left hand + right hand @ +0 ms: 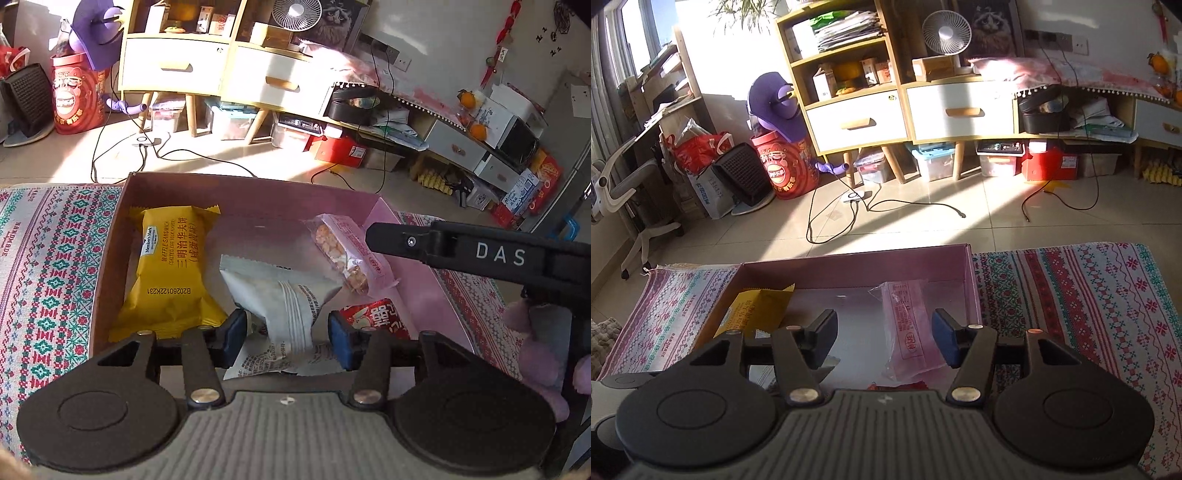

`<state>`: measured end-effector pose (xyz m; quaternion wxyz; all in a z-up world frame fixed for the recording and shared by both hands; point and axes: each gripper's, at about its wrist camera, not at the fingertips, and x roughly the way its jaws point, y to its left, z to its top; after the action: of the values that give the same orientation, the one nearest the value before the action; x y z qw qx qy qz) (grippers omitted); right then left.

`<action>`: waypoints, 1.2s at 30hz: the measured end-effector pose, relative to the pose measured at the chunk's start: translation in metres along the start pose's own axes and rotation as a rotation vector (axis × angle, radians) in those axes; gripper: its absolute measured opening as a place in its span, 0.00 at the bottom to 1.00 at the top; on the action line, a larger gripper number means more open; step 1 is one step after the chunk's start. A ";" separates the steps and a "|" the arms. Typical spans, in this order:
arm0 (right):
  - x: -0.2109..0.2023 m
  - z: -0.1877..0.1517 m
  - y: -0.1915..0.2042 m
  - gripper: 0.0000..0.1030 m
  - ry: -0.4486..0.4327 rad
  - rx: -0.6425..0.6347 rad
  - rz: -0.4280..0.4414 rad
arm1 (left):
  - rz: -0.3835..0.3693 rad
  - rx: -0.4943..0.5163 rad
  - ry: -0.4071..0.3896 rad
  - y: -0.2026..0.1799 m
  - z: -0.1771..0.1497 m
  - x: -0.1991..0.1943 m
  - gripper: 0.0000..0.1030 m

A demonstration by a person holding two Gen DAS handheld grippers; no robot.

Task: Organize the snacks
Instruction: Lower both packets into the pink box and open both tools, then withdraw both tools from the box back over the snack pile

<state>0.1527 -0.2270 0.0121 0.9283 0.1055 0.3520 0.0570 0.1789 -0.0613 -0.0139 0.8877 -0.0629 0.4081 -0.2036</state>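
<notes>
A pink cardboard box (295, 192) lies open on a patterned cloth. In it are a yellow waffle sandwich packet (166, 266) at the left, a white packet (284, 295) in the middle, a clear pink nut bar packet (343, 254) at the right and a red packet (376, 317). My left gripper (287, 332) stands open over the box, the white packet between its blue pads, unpressed. My right gripper (884, 336) is open too, with the pink packet (908, 325) lying loose between its pads. Its black finger (391, 240) reaches in from the right.
The patterned cloth (1071, 295) spreads left and right of the box (857, 266). A purple plush toy (535, 332) sits at the box's right. Beyond lie a tiled floor with cables (849, 218) and a white-drawered shelf unit (857, 118).
</notes>
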 end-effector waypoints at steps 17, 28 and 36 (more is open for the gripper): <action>-0.054 0.000 0.016 0.87 -0.049 -0.078 -0.022 | -0.015 0.076 -0.058 -0.017 -0.005 -0.053 0.92; -0.081 -0.016 0.019 0.95 -0.038 -0.071 -0.023 | 0.021 0.087 -0.079 -0.014 -0.022 -0.088 1.00; -0.094 -0.029 0.023 0.96 -0.021 -0.069 -0.028 | 0.041 0.119 -0.058 -0.014 -0.040 -0.105 1.00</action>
<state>0.0629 -0.2168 0.0567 0.9358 0.0692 0.3414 0.0551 0.0828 -0.0288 0.0369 0.9052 -0.0074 0.3707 -0.2076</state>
